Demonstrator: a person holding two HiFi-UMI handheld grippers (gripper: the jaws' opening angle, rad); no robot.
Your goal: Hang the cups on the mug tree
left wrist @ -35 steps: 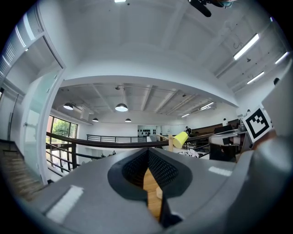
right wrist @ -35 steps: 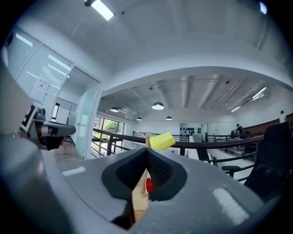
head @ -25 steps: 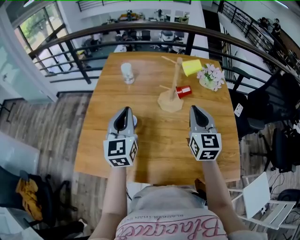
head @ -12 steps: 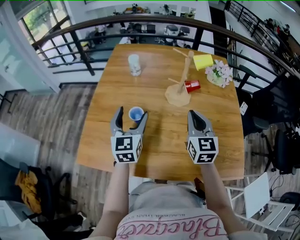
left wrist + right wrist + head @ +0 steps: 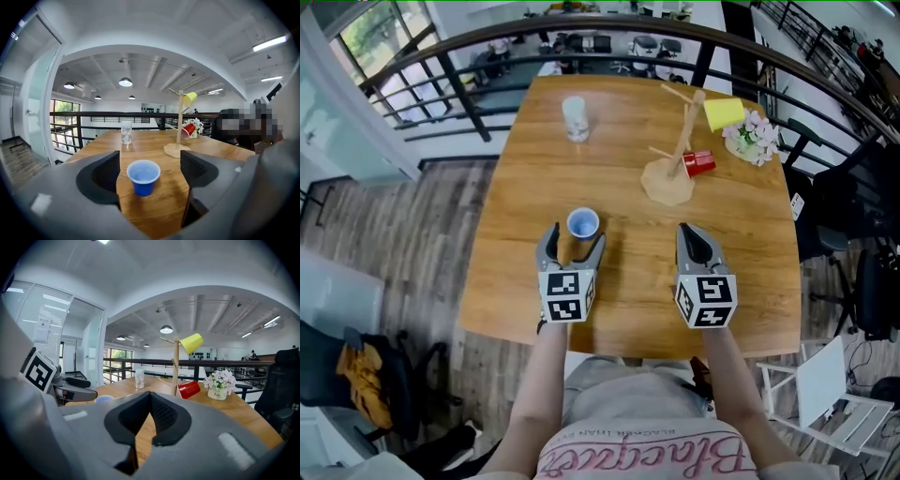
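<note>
Head view: wooden table (image 5: 525,187) beside a railing (image 5: 609,23), both grippers held over its near half; left gripper (image 5: 575,238) at the near left, its jaws having just been opening and now standing wide apart; blue cup (image 5: 582,224) upright on the table, mouth up, between the two jaw tips; left gripper view confirms a clear gap on either side of the cup, pads not touching it. Right gripper (image 5: 691,234) level with the left and well apart from it, jaws pressed together with nothing between them; right gripper view confirms the pads meet at the tip. Mug tree (image 5: 667,182) stands at the far right of the table, well beyond both grippers; yellow cup (image 5: 724,113) hangs on an upper peg; red cup (image 5: 698,163) hangs on a lower peg on the same side, near the base. Pot of flowers (image 5: 756,139) near the tree, toward the table's right edge; clear glass (image 5: 575,119) upright at the far left-centre, apart from everything else.
</note>
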